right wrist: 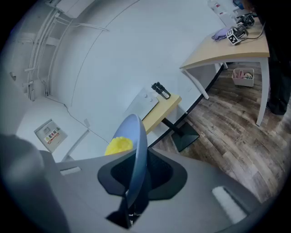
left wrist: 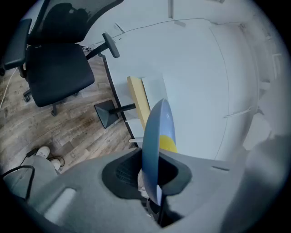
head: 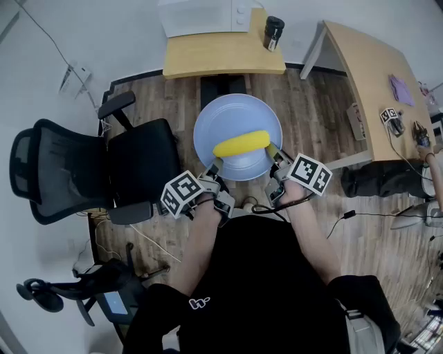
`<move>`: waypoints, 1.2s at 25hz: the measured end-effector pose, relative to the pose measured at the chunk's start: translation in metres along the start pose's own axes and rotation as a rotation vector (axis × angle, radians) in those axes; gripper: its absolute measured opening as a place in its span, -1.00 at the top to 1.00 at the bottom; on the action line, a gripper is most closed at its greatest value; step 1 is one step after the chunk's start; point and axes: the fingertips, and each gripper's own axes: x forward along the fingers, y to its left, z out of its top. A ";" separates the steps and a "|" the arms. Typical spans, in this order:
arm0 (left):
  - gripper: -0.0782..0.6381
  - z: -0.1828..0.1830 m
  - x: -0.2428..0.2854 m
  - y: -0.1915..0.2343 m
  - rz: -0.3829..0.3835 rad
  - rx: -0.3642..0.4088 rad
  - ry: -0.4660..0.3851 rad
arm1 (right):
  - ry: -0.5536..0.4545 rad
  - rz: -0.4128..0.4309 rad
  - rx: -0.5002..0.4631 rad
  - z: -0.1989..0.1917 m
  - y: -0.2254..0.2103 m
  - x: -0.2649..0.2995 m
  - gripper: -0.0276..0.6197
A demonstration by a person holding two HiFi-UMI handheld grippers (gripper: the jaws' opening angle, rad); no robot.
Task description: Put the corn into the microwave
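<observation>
A: Jaws first, clamped or loose?

B: Clamped, both sets. Left gripper (left wrist: pixel 152 170) pinched onto the near edge of the blue plate (left wrist: pixel 154 132), with the thin rim wedged right between the pads. Same deal with the right gripper (right wrist: pixel 134 175), biting that same near rim further to the right. Nothing else between either pair, just plate.

A: And the corn?

B: Lying on its side on the plate, bright yellow corn (head: pixel 241 144), crosswise on the near half and just beyond both sets of jaws. Not touched by either gripper from what the head view shows. Poking up as a yellow lump behind the rim in both gripper views too. Not in the microwave yet.

A: Plate sitting on anything?

B: Nope, held up in the air by the two grippers alone, roughly level, above the wooden floor (head: pixel 311 110).

A: Further out?

B: Straight ahead, a small wooden counter (head: pixel 221 55) with the white microwave (head: pixel 204 15) on it. Dark cup (head: pixel 273 32) just beside the microwave, at the counter's right end. Black office chair (head: pixel 90 166) off to the left on the floor. Over on the right, well apart from the plate, a second counter (head: pixel 367 76) with a purple cloth (head: pixel 400 90) on top.
</observation>
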 end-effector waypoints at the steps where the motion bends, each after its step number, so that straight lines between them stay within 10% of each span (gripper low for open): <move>1: 0.66 0.000 0.000 0.000 0.000 -0.001 0.000 | 0.000 0.001 0.001 0.000 0.000 0.000 0.76; 30: 0.66 -0.031 0.035 -0.009 0.008 -0.008 -0.027 | 0.010 0.037 0.018 0.033 -0.034 -0.007 0.75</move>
